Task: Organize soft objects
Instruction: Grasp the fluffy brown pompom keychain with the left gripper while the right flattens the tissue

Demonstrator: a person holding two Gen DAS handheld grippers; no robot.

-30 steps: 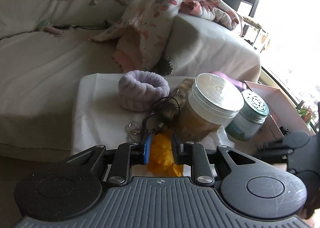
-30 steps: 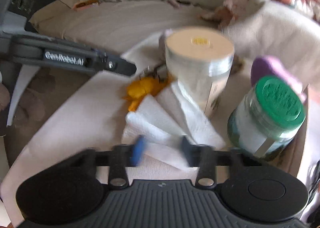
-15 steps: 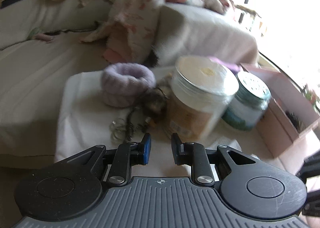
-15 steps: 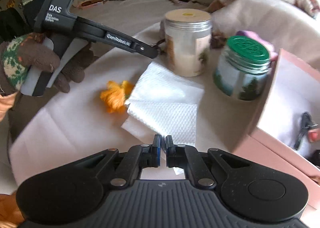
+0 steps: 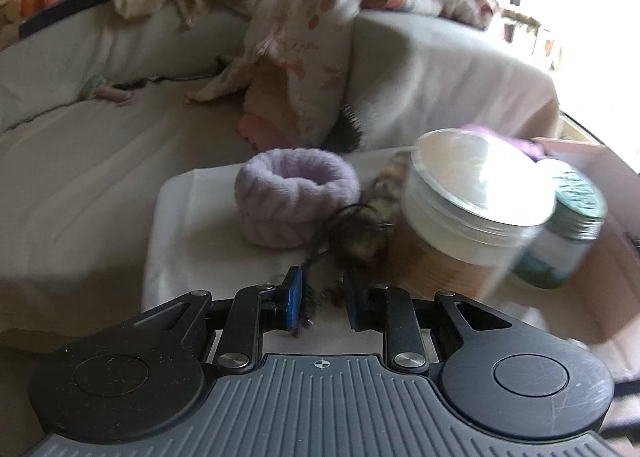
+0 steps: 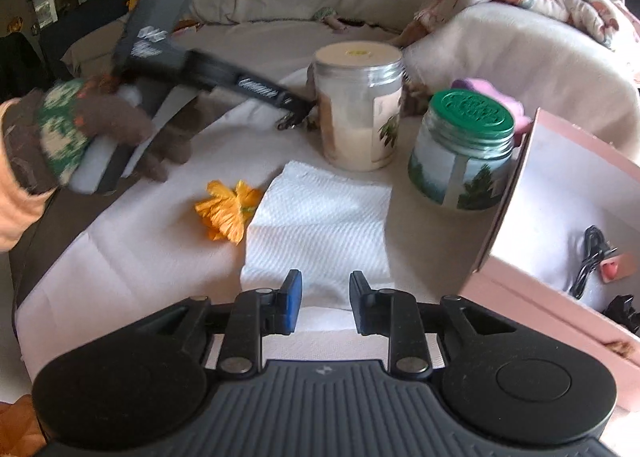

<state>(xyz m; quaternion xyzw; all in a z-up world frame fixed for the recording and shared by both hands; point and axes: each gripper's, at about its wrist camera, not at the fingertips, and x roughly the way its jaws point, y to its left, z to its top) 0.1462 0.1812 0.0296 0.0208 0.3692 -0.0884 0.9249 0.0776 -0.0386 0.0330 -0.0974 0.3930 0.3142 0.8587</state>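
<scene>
A fluffy lilac headband [image 5: 294, 201] sits on the white-clothed table [image 5: 188, 241]. A dark brown hair tie with loose strands [image 5: 356, 235] lies beside it, just ahead of my open left gripper [image 5: 322, 303]; its strands reach between the fingers. In the right wrist view the left gripper [image 6: 298, 113] points at the tan-lidded jar [image 6: 358, 105]. An orange fabric flower [image 6: 228, 213] lies beside a folded white paper towel [image 6: 320, 225]. My right gripper [image 6: 324, 303] is open and empty over the towel's near edge.
A green-lidded jar [image 6: 466, 149] stands next to an open pink box [image 6: 560, 217] holding a black cable [image 6: 592, 261]. A purple soft item [image 6: 492, 95] lies behind the jars. A sofa with a floral blanket [image 5: 340, 9] is behind the table.
My left gripper has moved forward from the orange flower to the hair tie by the headband. My right gripper has opened and drawn back over the paper towel.
</scene>
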